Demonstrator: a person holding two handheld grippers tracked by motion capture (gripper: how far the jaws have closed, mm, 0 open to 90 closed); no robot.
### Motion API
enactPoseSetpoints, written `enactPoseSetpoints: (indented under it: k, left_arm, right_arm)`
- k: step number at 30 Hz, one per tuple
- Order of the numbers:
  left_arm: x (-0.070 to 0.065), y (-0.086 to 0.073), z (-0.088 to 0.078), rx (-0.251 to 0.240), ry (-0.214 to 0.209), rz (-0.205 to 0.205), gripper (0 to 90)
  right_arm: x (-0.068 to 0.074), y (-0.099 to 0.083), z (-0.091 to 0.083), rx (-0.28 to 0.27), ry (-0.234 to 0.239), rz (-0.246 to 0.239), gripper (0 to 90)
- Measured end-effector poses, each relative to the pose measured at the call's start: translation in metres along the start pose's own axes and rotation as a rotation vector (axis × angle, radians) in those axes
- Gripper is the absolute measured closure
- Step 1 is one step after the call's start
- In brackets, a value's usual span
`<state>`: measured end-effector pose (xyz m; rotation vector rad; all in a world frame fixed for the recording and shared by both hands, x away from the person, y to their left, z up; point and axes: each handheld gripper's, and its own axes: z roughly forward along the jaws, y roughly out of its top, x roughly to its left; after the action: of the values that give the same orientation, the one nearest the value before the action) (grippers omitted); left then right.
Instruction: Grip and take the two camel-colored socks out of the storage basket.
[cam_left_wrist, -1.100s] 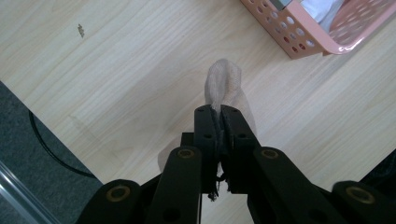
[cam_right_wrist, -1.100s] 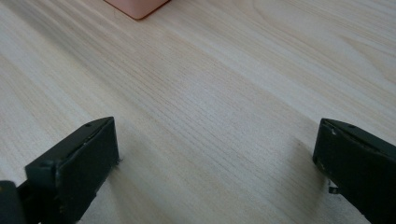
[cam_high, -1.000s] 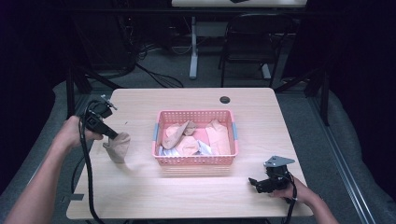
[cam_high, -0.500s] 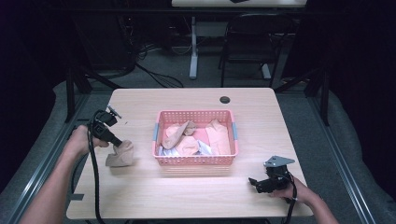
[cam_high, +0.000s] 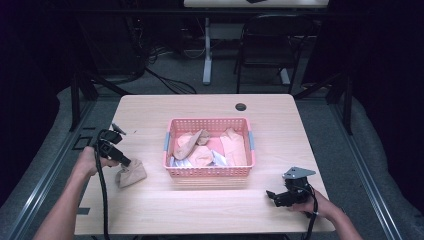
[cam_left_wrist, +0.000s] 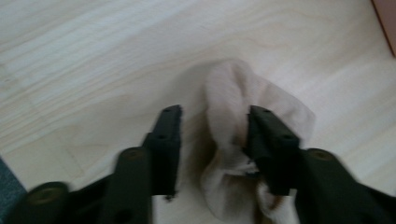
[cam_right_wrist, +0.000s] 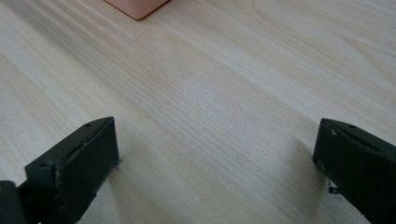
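Observation:
A crumpled beige cloth (cam_high: 131, 173) lies on the wooden table (cam_high: 200, 210), left of a pink basket (cam_high: 207, 172). My left gripper (cam_high: 126, 162) touches down on the cloth's near-left edge. In the left gripper view the cloth (cam_left_wrist: 233, 140) bulges between the parted jaws and rests against the right one; the left gripper (cam_left_wrist: 212, 116) is open. My right gripper (cam_high: 270, 194) rests low at the table's front right, pointing left. In its own view the right gripper (cam_right_wrist: 215, 140) is wide open over bare wood, with nothing between its fingers.
The pink basket holds several beige and white cloths; its corner (cam_right_wrist: 137, 7) shows far ahead of the right gripper. A black grommet hole (cam_high: 241, 106) sits near the table's far edge. A chair (cam_high: 265, 45) and cables stand beyond the table.
The left gripper has lowered the hanging cloth onto the table and moved slightly toward the near side; its jaws now stand apart around it. The right gripper has not moved.

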<state>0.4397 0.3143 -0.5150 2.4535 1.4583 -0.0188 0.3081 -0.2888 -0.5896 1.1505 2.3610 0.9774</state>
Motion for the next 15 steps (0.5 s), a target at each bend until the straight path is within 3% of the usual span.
enactPoseSetpoints:
  k: [2,3,4,5,10,14,15]
  left_arm:
    - [0.001,-0.001,-0.002,-0.024,0.0,-0.02,40.0]
    - [0.001,-0.002,-0.008,-0.066,0.023,-0.024,35.2]
    - [0.001,-0.002,-0.008,-0.066,0.023,-0.024,31.3]
    - [-0.002,-0.002,-0.014,-0.102,0.01,-0.026,27.5]
    - [-0.014,0.001,-0.029,-0.152,0.005,0.004,14.4]
    - [-0.026,0.007,-0.039,-0.188,0.021,0.029,4.0]
    - [-0.032,0.01,-0.043,-0.215,0.031,0.038,1.9]
  right_arm:
    - [0.0,0.0,0.0,0.004,-0.001,-0.004,0.0]
    - [0.0,0.0,0.0,0.004,-0.001,-0.003,0.0]
    - [0.0,0.0,0.0,0.004,-0.001,-0.003,0.0]
    - [0.0,0.0,0.0,0.004,0.0,-0.003,0.0]
    - [0.0,0.0,0.0,0.005,-0.001,-0.004,0.0]
    - [0.0,0.0,0.0,0.004,-0.001,-0.003,0.0]
    - [0.0,0.0,0.0,0.004,0.0,-0.003,0.0]
